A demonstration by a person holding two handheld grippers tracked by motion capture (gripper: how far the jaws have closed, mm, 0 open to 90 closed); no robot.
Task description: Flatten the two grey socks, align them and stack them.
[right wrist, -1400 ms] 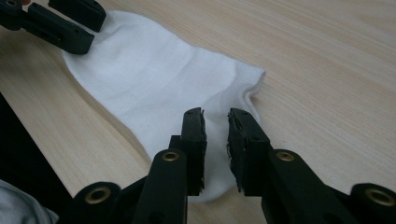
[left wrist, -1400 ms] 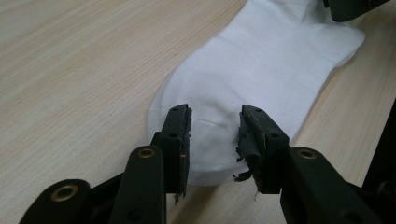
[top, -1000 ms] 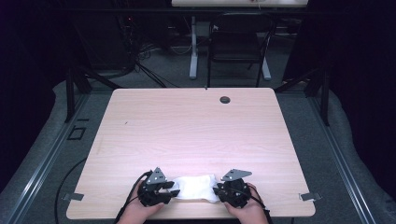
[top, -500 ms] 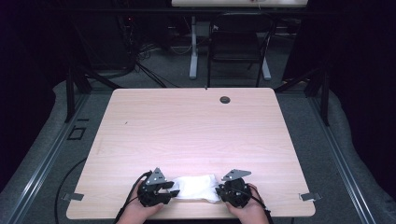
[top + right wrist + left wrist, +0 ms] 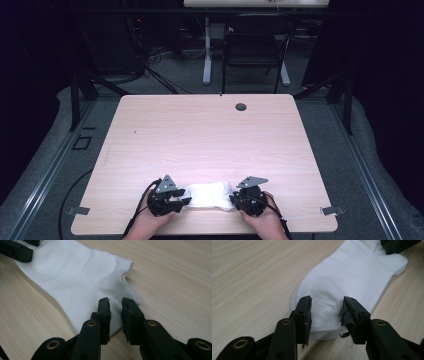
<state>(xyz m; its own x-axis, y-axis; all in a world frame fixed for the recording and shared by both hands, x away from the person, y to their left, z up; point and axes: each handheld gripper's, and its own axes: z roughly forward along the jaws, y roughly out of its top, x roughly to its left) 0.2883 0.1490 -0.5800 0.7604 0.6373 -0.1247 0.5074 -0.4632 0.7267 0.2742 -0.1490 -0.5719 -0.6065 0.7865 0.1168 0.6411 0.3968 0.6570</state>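
A white sock (image 5: 207, 195) lies flat near the table's front edge, between my two grippers. My left gripper (image 5: 184, 201) is at its left end. In the left gripper view its jaws (image 5: 325, 300) stand wide apart over the rounded end of the sock (image 5: 352, 272), not pinching it. My right gripper (image 5: 234, 201) is at the other end. Its jaws (image 5: 115, 301) have just been opening and show a narrow gap over the sock's edge (image 5: 75, 275), with the fabric lying flat beneath them.
The sock lies on a light wooden table (image 5: 200, 135) with a black grommet (image 5: 241, 106) near its far edge. Beyond the table stand a dark chair (image 5: 252, 50) and a desk leg (image 5: 206, 50) on the dark floor. A metal clamp (image 5: 330, 211) sits at the front right corner.
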